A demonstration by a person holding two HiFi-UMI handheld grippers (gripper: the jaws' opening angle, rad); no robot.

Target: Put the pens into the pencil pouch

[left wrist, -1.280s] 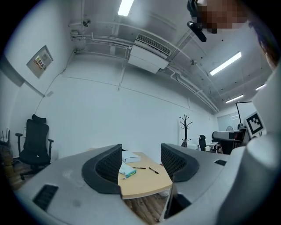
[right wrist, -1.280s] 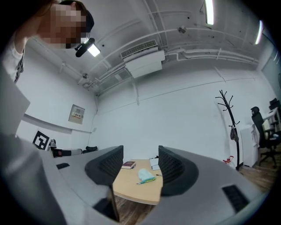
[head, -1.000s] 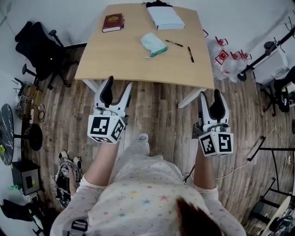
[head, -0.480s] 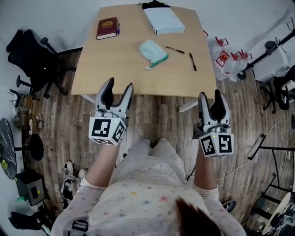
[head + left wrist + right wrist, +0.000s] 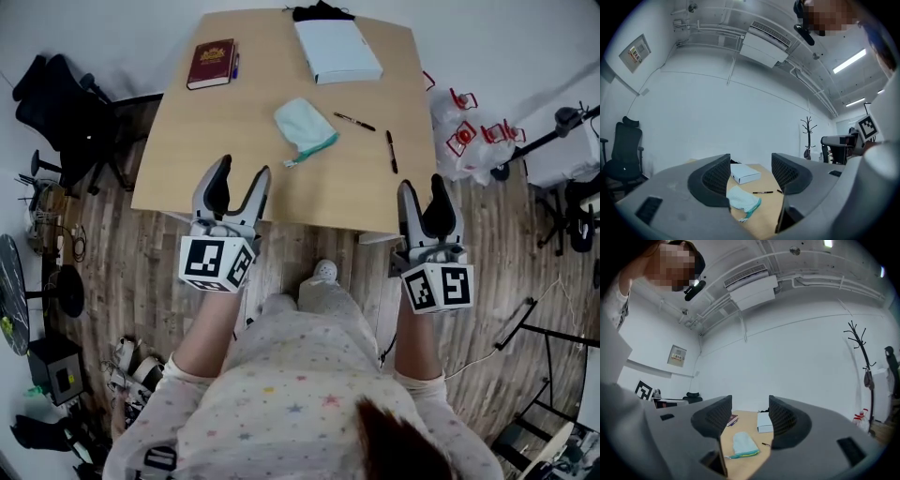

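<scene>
A pale teal pencil pouch (image 5: 304, 128) lies near the middle of the wooden table (image 5: 225, 141). Two black pens lie to its right: one (image 5: 354, 122) close by, the other (image 5: 391, 151) near the right edge. My left gripper (image 5: 238, 181) is open at the table's near edge, nothing between its jaws. My right gripper (image 5: 424, 196) is open at the near right corner, also holding nothing. The left gripper view shows the pouch (image 5: 743, 200) and a pen (image 5: 762, 192) ahead. The pouch (image 5: 743, 445) and a pen (image 5: 766, 444) also appear in the right gripper view.
A white box (image 5: 337, 49) and a dark red book (image 5: 210, 63) lie at the table's far side. A black office chair (image 5: 61, 108) stands left of the table. White bags with red handles (image 5: 469, 131) sit on the floor at right.
The person has stepped closer to the table. Both grippers now reach its near edge; they stay open.
</scene>
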